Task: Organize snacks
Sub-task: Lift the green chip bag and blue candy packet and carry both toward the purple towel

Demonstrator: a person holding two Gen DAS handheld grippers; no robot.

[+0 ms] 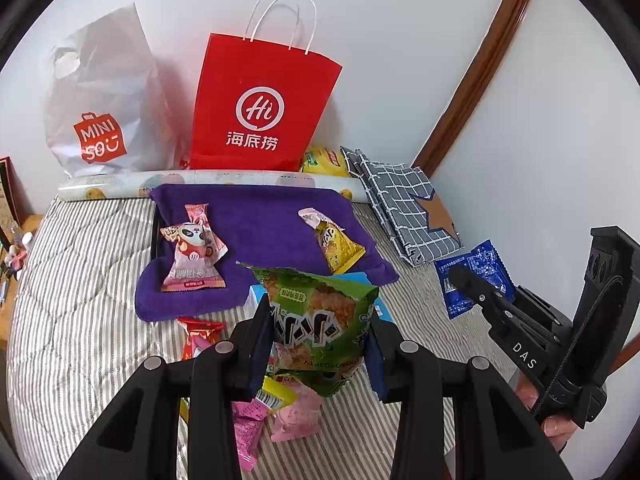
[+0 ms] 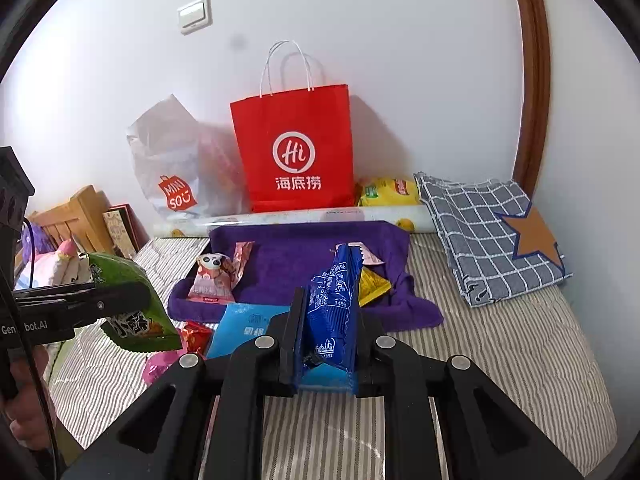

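- I see a green snack packet (image 1: 320, 320) with bold black-and-white lettering, pinched upright between the pads of my left claw (image 1: 320, 344), lifted off the bed.
- A dark blue snack packet (image 2: 330, 316) with white print stands on edge in my right claw (image 2: 328, 344), raised above the bed.
- Two pink panda-print packets (image 1: 194, 252) lie overlapping on the left of the purple towel (image 1: 260, 216).
- A yellow packet (image 1: 336, 244) with a pale pink end lies tilted on the towel's right side.
- A light blue flat packet (image 2: 244, 328) lies at the towel's near edge.
- A red wrapper (image 1: 200, 334) and pink wrappers (image 1: 276, 416) lie on the striped bed nearest me.
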